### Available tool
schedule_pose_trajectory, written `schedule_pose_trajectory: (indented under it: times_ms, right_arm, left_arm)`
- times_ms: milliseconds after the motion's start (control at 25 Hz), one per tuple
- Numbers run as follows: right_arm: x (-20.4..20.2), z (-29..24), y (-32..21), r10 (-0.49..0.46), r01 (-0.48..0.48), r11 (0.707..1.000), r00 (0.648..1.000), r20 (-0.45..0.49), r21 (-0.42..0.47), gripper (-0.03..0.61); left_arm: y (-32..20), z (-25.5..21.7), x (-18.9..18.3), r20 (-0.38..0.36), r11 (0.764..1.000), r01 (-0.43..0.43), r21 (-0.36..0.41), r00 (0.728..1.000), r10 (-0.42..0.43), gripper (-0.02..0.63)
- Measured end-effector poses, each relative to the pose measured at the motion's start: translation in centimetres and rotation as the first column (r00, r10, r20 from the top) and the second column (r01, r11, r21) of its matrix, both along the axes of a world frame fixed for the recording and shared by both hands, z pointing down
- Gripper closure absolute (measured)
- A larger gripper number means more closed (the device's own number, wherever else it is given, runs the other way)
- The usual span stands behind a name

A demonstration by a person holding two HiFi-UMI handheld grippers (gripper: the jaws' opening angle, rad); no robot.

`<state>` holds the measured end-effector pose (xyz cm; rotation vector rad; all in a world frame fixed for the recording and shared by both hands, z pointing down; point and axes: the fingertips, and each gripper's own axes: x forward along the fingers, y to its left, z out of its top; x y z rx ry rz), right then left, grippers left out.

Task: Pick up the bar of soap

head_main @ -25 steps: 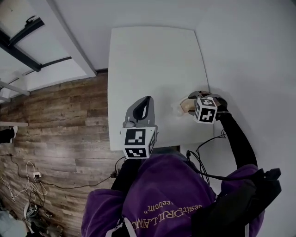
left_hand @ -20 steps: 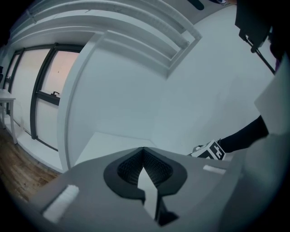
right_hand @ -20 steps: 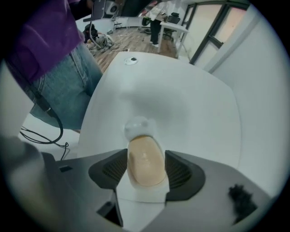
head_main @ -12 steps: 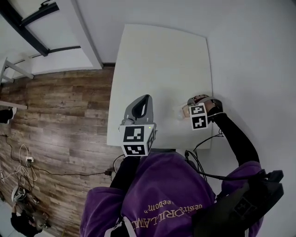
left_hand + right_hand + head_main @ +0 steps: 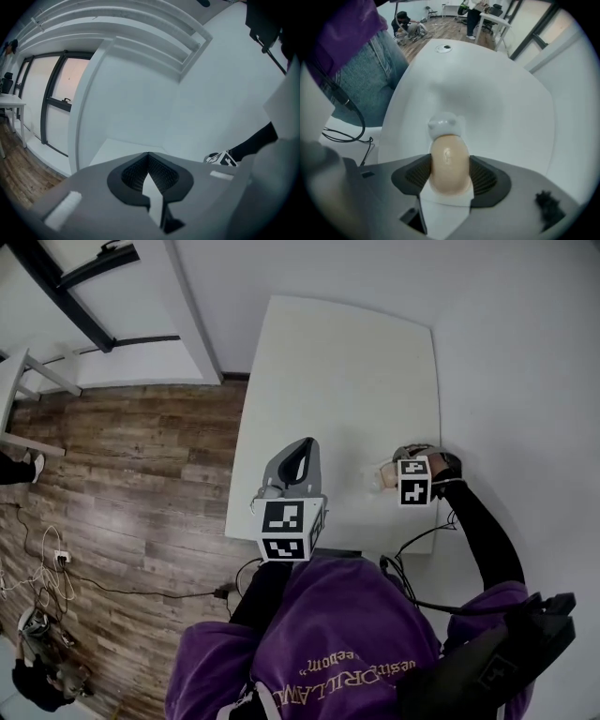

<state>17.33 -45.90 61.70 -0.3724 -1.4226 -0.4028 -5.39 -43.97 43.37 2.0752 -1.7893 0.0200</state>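
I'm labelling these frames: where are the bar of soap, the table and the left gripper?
bar of soap (image 5: pixel 449 161): right gripper view, its beige middle.
table (image 5: pixel 337 362): head view, bare white top.
left gripper (image 5: pixel 148 157): left gripper view, where its tips meet.

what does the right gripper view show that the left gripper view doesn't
Only the right gripper view: the bar of soap clamped between the jaws of the right gripper, a small white lump on the table just beyond it, and people far in the background.
Only the left gripper view: the left gripper with jaws together and nothing between them, a dark-framed window, and the right gripper's marker cube with a black sleeve.
Both: the white table and the wood floor.
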Motion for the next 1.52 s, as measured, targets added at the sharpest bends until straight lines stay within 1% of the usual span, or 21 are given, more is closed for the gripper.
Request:
schedule_pose_trajectory:
  times_ms: [120,200,320,360,400,440,520,560,640,720,800,840,920,960,1000,1040,1080,1120,1200,1280,1520]
  right_arm:
    - [-0.1,-1.9,0.3,0.131,-0.132,0.991,0.987,0.088,0.001,0.321]
    - [-1.0,-3.9,-0.8,0.225,-0.227,0.974,0.959,0.173,-0.006,0.321]
    - [-2.7,-7.0,-2.0,0.324,-0.344,0.939,0.883,0.339,-0.002,0.321]
    - [-3.2,-8.2,-2.4,0.346,-0.38,0.925,0.847,0.404,0.006,0.321]
    - [-3.8,-9.6,-2.8,0.366,-0.421,0.907,0.8,0.476,0.01,0.321]
    - [-4.6,-11.2,-3.3,0.386,-0.466,0.885,0.738,0.553,0.004,0.321]
    - [-6.4,-15.0,-4.2,0.412,-0.552,0.833,0.581,0.702,-0.032,0.321]
    - [-7.1,-17.0,-4.6,0.406,-0.584,0.811,0.504,0.762,-0.046,0.321]
    - [-8.2,-20.9,-5.3,0.362,-0.625,0.778,0.371,0.855,-0.059,0.321]
    - [-8.9,-24.4,-5.6,0.309,-0.651,0.755,0.245,0.919,-0.08,0.321]
    - [-9.4,-27.7,-6.0,0.257,-0.671,0.731,0.108,0.96,-0.12,0.321]
    - [-9.5,-29.4,-6.1,0.233,-0.678,0.719,0.03,0.972,-0.152,0.321]
    - [-9.7,-32.8,-6.1,0.193,-0.669,0.703,-0.149,0.97,-0.243,0.321]
    - [-9.7,-34.5,-5.9,0.178,-0.65,0.701,-0.24,0.954,-0.294,0.321]
    - [-9.7,-36.2,-5.6,0.164,-0.625,0.704,-0.319,0.933,-0.337,0.321]
    - [-9.7,-37.8,-5.3,0.147,-0.603,0.709,-0.381,0.913,-0.366,0.321]
    - [-9.6,-39.2,-5.1,0.129,-0.587,0.714,-0.425,0.896,-0.381,0.321]
    - [-9.5,-40.2,-4.9,0.109,-0.579,0.716,-0.458,0.882,-0.389,0.321]
    - [-9.2,-41.6,-4.5,0.075,-0.574,0.709,-0.517,0.853,-0.41,0.321]
    - [-8.9,-42.4,-4.1,0.048,-0.575,0.696,-0.56,0.827,-0.43,0.321]
    - [-8.7,-43.8,-4.2,0.008,-0.575,0.69,-0.601,0.799,-0.439,0.321]
  left_arm:
    - [0.2,0.0,-0.5,-0.007,1.0,-0.005,-0.01,1.0,0.005,0.609]
    - [-0.2,-0.6,-1.1,-0.01,1.0,0.001,0.001,1.0,-0.001,0.609]
    - [-0.6,-0.9,-1.3,-0.002,1.0,-0.003,0.013,1.0,0.003,0.609]
    - [-0.7,-1.0,-1.2,0.002,1.0,-0.006,0.017,1.0,0.006,0.609]
    - [-0.8,-1.2,-1.2,0.006,1.0,-0.01,0.022,1.0,0.01,0.609]
    - [-0.9,-1.5,-1.2,0.012,0.999,-0.011,0.03,1.0,0.011,0.609]
    - [-1.3,-2.5,-1.5,0.023,0.999,-0.009,0.052,1.0,0.007,0.609]
    - [-1.7,-3.1,-1.6,0.025,0.998,-0.006,0.067,1.0,0.005,0.609]
    - [-2.3,-4.7,-1.7,0.027,0.994,-0.003,0.106,1.0,0.0,0.609]
    - [-2.7,-6.4,-1.5,0.034,0.988,-0.01,0.155,0.999,0.004,0.609]
    - [-3.1,-8.4,-1.2,0.044,0.977,-0.023,0.21,0.999,0.014,0.609]
    - [-3.4,-9.4,-1.1,0.048,0.971,-0.028,0.239,0.999,0.017,0.609]
    - [-3.7,-11.4,-1.1,0.061,0.957,-0.021,0.291,0.998,0.004,0.609]
    - [-3.8,-12.4,-1.3,0.069,0.95,-0.009,0.313,0.998,-0.013,0.609]
    - [-3.8,-13.4,-1.5,0.078,0.942,0.005,0.334,0.996,-0.033,0.609]
    - [-3.9,-14.3,-1.7,0.083,0.935,0.016,0.355,0.995,-0.049,0.609]
    - [-4.0,-15.1,-1.8,0.085,0.927,0.022,0.374,0.995,-0.058,0.609]
    - [-4.1,-15.9,-1.8,0.086,0.92,0.022,0.391,0.994,-0.061,0.609]
    - [-4.0,-16.8,-1.4,0.102,0.912,0.008,0.41,0.993,-0.054,0.609]
    - [-3.9,-17.6,-0.9,0.124,0.907,-0.011,0.42,0.991,-0.045,0.609]
    - [-4.0,-19.4,0.0,0.139,0.884,-0.049,0.464,0.99,-0.018,0.609]
